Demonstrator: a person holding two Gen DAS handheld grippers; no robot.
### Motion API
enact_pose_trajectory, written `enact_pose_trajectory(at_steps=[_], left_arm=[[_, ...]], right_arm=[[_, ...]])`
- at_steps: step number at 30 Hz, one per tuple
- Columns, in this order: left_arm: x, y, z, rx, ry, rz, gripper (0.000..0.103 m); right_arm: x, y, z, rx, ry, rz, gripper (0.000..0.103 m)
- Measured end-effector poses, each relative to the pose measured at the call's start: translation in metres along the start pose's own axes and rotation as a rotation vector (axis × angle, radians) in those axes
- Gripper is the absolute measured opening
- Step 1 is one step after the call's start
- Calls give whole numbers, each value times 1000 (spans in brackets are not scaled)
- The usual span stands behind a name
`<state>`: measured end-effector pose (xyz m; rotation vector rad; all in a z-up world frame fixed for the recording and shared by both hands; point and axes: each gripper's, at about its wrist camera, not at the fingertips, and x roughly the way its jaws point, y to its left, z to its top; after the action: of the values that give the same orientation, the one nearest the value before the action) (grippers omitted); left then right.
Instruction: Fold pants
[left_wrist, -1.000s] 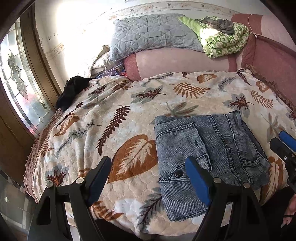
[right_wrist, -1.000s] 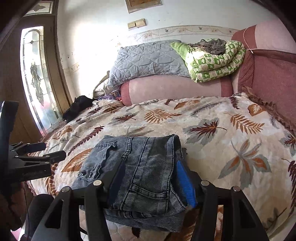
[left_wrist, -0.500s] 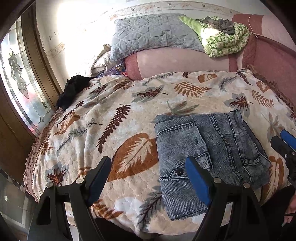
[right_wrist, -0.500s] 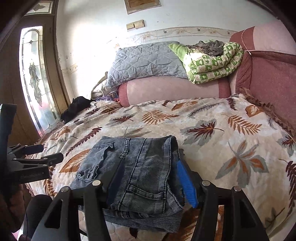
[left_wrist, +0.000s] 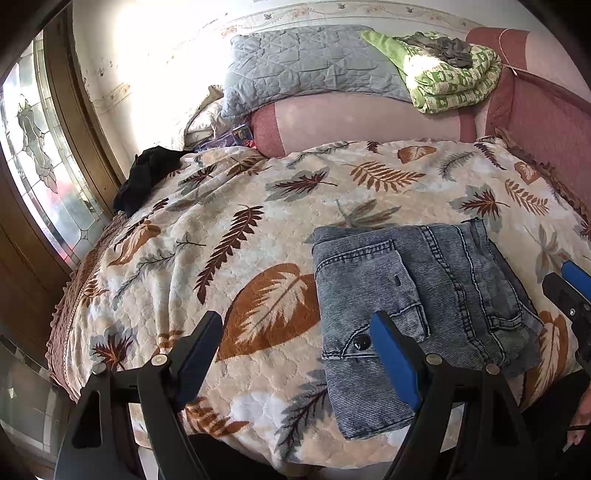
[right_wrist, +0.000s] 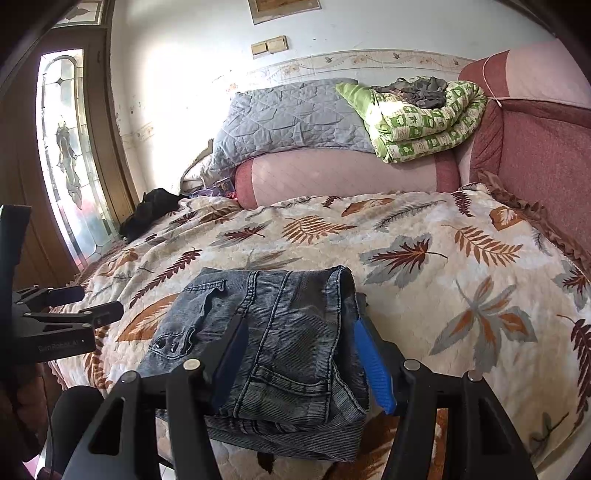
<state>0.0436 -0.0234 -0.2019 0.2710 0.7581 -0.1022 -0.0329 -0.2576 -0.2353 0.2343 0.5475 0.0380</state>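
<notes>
Right gripper (right_wrist: 299, 354) straddles the near corner of the folded jeans (right_wrist: 280, 332) on the bed (right_wrist: 443, 258), jaws parted, pads seemingly off the cloth. Left gripper (left_wrist: 295, 350) hangs wide, empty, jeans to its right. Denim looks thick, heavy, limp: best pinched at stacked edges.

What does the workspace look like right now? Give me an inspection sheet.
Surface: leaf-print bedspread covers the bed.
Job's things: denim pants lie folded in a compact stack near the front edge.
Clutter: black garment at the far left corner; grey quilt and green blanket piled on the pink bolster.
Grippers: left gripper open, beside the pants; right gripper open, fingers straddling the stack.
Cables: nothing seen.
Surroundings: stained-glass door at left, wall behind.
</notes>
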Motion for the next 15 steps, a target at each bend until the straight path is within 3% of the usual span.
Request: enact_pose_trajectory(at_steps=[15], left_arm=[[3,1,-3,-5,7,2,83]], right_arm=[[2,-1,0,4,10,-11,64]])
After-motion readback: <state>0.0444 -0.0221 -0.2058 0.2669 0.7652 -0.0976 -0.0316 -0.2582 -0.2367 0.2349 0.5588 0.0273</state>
